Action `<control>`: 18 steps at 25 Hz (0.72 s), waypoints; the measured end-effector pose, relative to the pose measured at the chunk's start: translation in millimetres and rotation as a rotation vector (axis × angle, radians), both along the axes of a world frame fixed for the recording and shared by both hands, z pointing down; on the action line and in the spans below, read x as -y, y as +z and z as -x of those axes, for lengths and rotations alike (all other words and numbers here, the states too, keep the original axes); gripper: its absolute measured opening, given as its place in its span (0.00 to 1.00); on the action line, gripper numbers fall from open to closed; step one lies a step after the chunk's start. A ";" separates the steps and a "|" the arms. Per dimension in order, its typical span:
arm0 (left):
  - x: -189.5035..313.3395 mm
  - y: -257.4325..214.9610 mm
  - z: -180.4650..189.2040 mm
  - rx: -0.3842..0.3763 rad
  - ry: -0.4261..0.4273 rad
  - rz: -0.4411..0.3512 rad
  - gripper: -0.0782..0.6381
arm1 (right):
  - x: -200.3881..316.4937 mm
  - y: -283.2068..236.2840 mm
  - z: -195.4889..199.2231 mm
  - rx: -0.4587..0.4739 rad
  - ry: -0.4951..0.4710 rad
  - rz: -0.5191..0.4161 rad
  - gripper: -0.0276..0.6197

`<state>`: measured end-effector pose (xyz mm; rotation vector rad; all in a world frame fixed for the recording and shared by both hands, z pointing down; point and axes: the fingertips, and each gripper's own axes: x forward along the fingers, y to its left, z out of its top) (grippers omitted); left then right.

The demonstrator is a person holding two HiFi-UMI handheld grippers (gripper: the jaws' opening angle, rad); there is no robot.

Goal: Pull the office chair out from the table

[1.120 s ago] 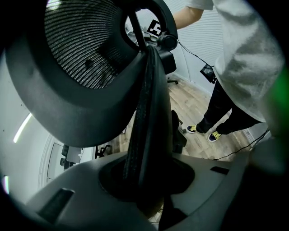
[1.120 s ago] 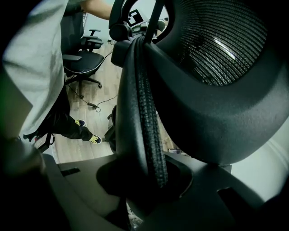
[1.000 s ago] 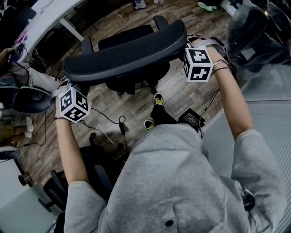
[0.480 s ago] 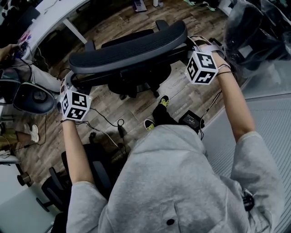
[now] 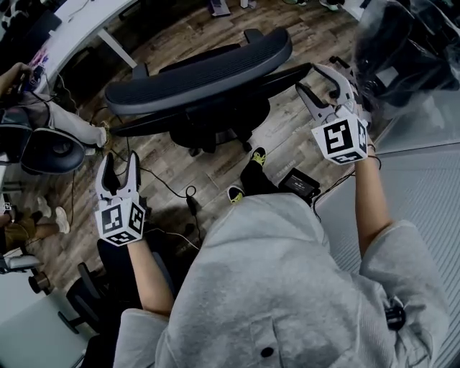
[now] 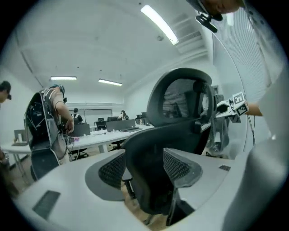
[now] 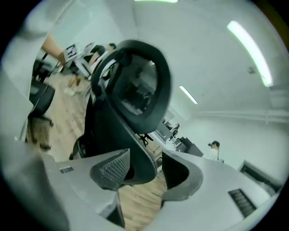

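- The office chair [image 5: 201,75] is being seen on the wooden floor [image 5: 287,136] directly in front of the person, its curved backrest turned toward them. It is standing near the white table [image 5: 79,21] at the upper left, with floor showing between the two.
- The left gripper [image 5: 120,164] is being held low on the chair's left side, well apart from it. Its jaws have just been opening and are being kept wide, with nothing pressed between the pads.
- The right gripper [image 5: 314,80] is being held near the right end of the backrest without touching it. Its jaws have likewise just been opening and are being kept wide and empty.
- In both gripper views the chair is being framed beyond the open gap.
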<state>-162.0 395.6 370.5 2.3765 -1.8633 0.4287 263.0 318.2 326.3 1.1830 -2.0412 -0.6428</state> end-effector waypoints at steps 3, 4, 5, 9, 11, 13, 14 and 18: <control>-23.3 4.4 -40.6 -0.033 0.020 0.000 0.40 | -29.6 -23.2 -0.2 0.336 0.034 0.025 0.40; -27.5 3.9 -55.4 -0.027 0.035 -0.002 0.34 | -38.2 -26.1 2.7 0.424 0.034 0.040 0.39; -30.3 2.5 -69.7 -0.017 0.051 -0.007 0.28 | -45.6 -26.7 6.7 0.495 0.029 0.055 0.38; -29.7 -2.3 -107.7 0.035 0.085 -0.013 0.14 | -63.5 -21.3 20.2 0.642 0.022 0.083 0.15; -27.6 -3.7 -117.8 0.016 0.093 -0.001 0.13 | -69.0 -16.5 25.6 0.674 0.010 0.115 0.12; -27.1 -3.9 -126.0 0.000 0.102 0.012 0.13 | -73.9 -11.3 29.2 0.697 -0.002 0.148 0.11; -26.9 -3.6 -129.7 -0.003 0.105 0.016 0.13 | -75.5 -8.9 29.4 0.704 -0.001 0.156 0.11; -27.1 -3.5 -137.5 0.004 0.111 0.015 0.13 | -80.9 -3.0 32.5 0.718 0.008 0.170 0.10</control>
